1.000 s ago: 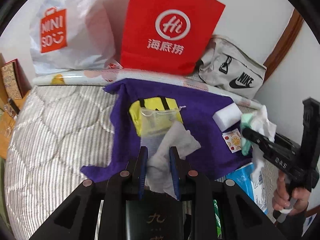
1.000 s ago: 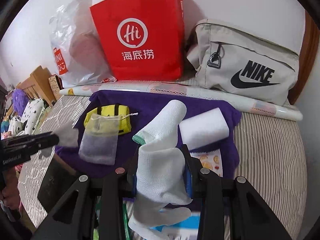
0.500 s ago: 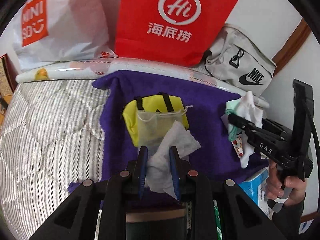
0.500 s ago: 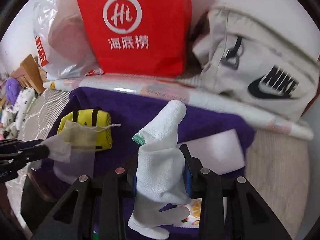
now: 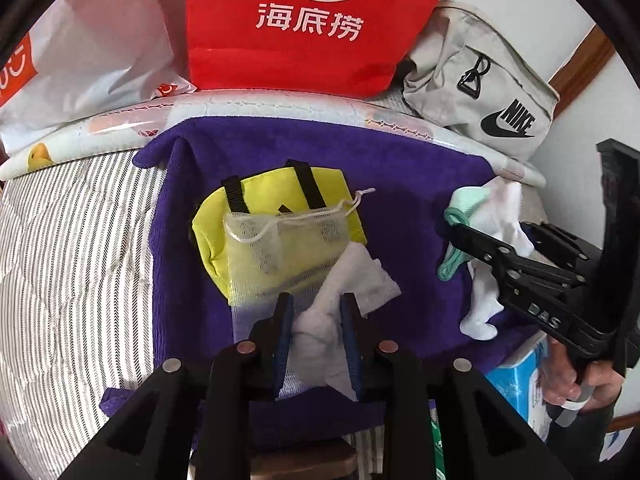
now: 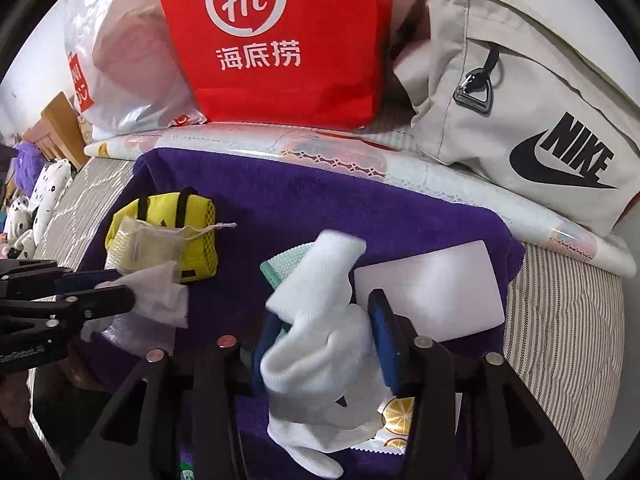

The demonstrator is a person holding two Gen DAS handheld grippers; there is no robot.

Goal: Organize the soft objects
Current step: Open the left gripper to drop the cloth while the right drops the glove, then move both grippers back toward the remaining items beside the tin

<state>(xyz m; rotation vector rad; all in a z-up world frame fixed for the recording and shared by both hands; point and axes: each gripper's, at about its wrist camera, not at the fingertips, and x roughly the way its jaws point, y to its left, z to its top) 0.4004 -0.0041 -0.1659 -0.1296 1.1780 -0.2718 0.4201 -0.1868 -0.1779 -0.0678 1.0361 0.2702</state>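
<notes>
Both grippers hang over the purple towel (image 5: pixel 400 184): left gripper (image 5: pixel 316 316) opening around a crumpled wipe (image 5: pixel 352 284), right gripper (image 6: pixel 324 320) opening around a white sock (image 6: pixel 320 344).

On the bed lie one purple towel (image 5: pixel 400 184), one yellow pouch (image 5: pixel 276 188), one mesh drawstring bag (image 5: pixel 288 236), one white sponge block (image 6: pixel 432 292), one white wipe (image 5: pixel 352 280), one white sock (image 6: pixel 320 320), and three bags stand behind.

Red bag (image 6: pixel 280 40), grey Nike bag (image 6: pixel 520 120), perhaps plastic bag (image 6: pixel 128 64).
</notes>
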